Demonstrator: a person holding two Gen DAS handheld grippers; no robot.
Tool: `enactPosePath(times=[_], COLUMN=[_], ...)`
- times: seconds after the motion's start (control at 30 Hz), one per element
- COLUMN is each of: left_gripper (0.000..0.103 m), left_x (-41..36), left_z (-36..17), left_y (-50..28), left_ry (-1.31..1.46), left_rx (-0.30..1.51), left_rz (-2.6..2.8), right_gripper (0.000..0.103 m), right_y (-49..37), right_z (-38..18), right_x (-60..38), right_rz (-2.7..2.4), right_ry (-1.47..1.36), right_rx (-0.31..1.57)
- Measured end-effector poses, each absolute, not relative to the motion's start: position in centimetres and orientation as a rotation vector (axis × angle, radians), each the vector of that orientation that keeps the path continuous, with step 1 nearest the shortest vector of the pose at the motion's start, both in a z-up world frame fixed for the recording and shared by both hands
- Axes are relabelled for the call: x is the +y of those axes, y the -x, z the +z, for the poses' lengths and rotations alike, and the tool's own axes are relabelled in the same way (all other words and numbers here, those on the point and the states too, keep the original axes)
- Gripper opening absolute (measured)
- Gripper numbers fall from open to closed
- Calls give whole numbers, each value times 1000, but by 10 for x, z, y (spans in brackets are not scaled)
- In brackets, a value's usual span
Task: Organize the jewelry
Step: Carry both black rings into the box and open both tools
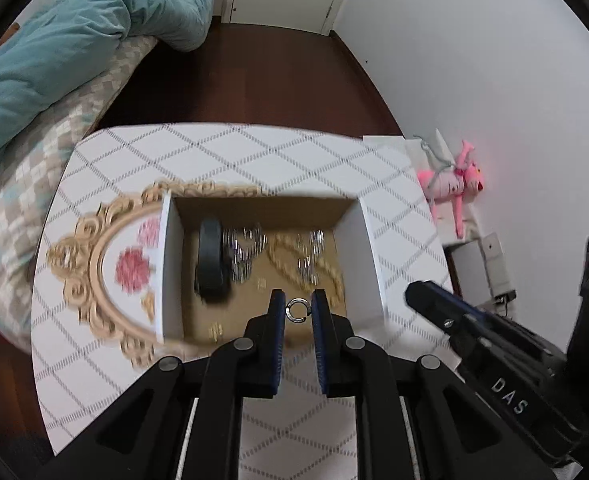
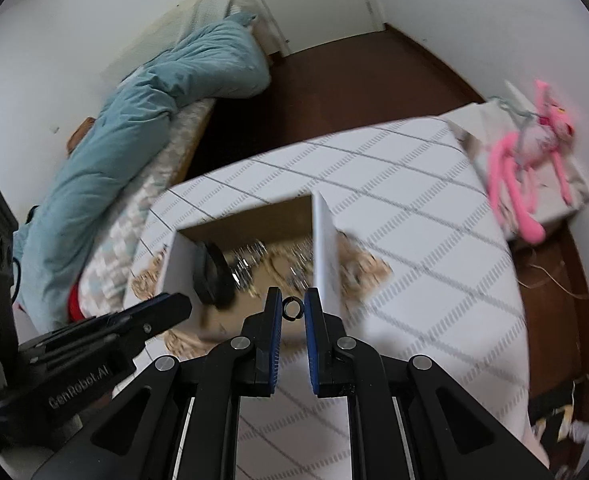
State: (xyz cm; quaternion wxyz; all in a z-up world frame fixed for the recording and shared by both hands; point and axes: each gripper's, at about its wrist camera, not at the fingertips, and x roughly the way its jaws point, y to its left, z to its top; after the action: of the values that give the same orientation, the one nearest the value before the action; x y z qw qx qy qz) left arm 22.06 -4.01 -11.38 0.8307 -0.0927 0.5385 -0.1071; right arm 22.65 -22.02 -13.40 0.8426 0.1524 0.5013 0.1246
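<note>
My left gripper [image 1: 298, 310] is shut on a small silver ring [image 1: 298, 311], held above the near edge of an open white box [image 1: 368, 256]. My right gripper [image 2: 293, 307] is shut on a small dark ring [image 2: 292, 307] above the same box [image 2: 325, 256]. The box holds a black bangle [image 1: 211, 264], silver chain jewelry [image 1: 246, 250] and a gold bead necklace [image 1: 294, 264]. The right gripper body shows in the left wrist view [image 1: 474, 332]; the left gripper body shows in the right wrist view [image 2: 106, 332].
The box sits on an ornate gold-framed tray with roses [image 1: 106, 264] on a white table with a diamond pattern [image 1: 254, 148]. A bed with a teal duvet [image 1: 74, 48] is at the left. A pink plush toy [image 1: 454, 184] lies on a white stand at the right.
</note>
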Motion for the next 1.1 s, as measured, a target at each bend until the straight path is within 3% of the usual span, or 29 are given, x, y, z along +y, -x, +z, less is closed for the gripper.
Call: enactPosePath(times=[0.4, 0.5, 0.53, 0.63, 0.9, 0.97, 1.0, 1.1], left_gripper=[12, 21, 35, 63, 65, 69, 77, 80], left_x=[-26, -19, -16, -10, 2, 5, 6, 6], left_z=[-118, -112, -110, -105, -113, -118, -121, -128], left_y=[-289, -290, -289, -283, -256, -246, -240, -230], left_ry=[223, 225, 213, 173, 95, 96, 94, 81], left_rx=[1289, 1268, 1261, 1221, 1165, 1158, 1156, 1145], left_rz=[-180, -156, -138, -75, 23, 37, 44, 58], right_gripper=[15, 30, 33, 39, 67, 78, 86, 99], right_y=[-309, -310, -310, -306, -277, -270, -266, -256], right_z=[-150, -149, -148, -144, -136, -138, -139, -143], right_x=[-197, -198, -198, -200, -203, -202, -202, -200], right_rz=[312, 291, 283, 256, 133, 113, 102, 80], right_ry=[-280, -263, -248, -211, -54, -26, -10, 16], right_rx=[1243, 1237, 1233, 1217, 1157, 1151, 1147, 1147])
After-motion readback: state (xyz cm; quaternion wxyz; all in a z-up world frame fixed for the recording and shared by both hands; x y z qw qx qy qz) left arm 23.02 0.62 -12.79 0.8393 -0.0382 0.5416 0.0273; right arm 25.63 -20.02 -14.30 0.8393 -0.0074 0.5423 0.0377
